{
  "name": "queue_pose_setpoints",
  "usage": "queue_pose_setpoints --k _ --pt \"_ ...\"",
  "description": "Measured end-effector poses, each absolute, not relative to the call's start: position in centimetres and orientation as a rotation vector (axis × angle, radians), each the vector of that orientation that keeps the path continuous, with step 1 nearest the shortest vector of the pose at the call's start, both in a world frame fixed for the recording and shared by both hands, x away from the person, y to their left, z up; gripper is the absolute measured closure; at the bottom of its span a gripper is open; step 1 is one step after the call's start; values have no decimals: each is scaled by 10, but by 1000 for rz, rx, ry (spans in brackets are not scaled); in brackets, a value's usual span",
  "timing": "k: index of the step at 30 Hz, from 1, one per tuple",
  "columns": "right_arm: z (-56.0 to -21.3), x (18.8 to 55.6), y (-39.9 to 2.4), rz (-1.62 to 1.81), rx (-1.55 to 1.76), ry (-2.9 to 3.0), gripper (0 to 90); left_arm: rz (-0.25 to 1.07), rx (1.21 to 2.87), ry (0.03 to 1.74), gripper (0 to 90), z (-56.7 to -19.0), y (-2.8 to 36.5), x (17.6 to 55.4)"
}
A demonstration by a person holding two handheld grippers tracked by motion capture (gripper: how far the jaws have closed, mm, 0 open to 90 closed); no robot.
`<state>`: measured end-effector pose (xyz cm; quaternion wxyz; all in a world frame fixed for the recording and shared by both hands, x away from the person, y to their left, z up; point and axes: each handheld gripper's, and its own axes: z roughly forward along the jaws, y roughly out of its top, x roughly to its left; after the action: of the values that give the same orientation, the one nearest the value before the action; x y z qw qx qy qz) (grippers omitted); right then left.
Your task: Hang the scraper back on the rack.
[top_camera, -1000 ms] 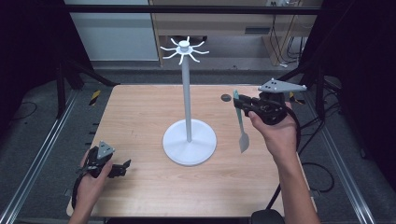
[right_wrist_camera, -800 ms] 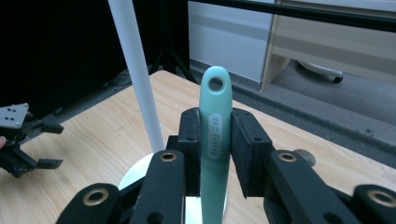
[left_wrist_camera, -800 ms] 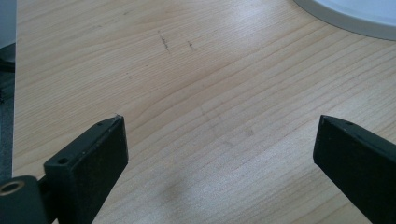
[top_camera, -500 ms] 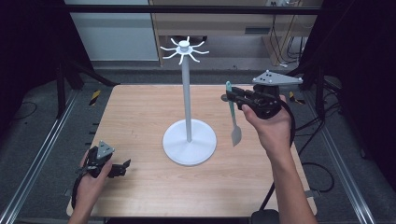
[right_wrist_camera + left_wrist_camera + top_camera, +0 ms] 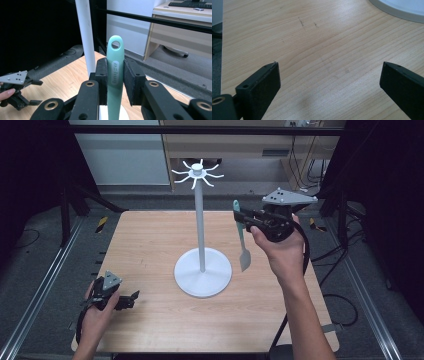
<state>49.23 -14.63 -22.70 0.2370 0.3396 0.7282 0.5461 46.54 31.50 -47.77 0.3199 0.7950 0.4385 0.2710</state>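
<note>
Tongs on the right clamp a teal spatula by its handle, blade hanging down above the counter, beside the white rack. The hole at the handle's top stays clear of the jaws, likely so it can slip over one of the hooks crowning the pole. Left tongs rest near the counter's front edge, spread wide and holding nothing, out of the way.

A stand is set at the middle of the desk. To its right, a spatula is held upright above the desk by the right tool. The left tool is rested at the desk's near left corner.
</note>
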Motion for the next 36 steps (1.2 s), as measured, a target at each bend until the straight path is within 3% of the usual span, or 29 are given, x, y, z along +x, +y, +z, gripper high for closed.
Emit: queue_pose_setpoints --k 36 --pt "-199 482 -130 1545 844 1957 746 712 2092 1152 29 -478 315 465"
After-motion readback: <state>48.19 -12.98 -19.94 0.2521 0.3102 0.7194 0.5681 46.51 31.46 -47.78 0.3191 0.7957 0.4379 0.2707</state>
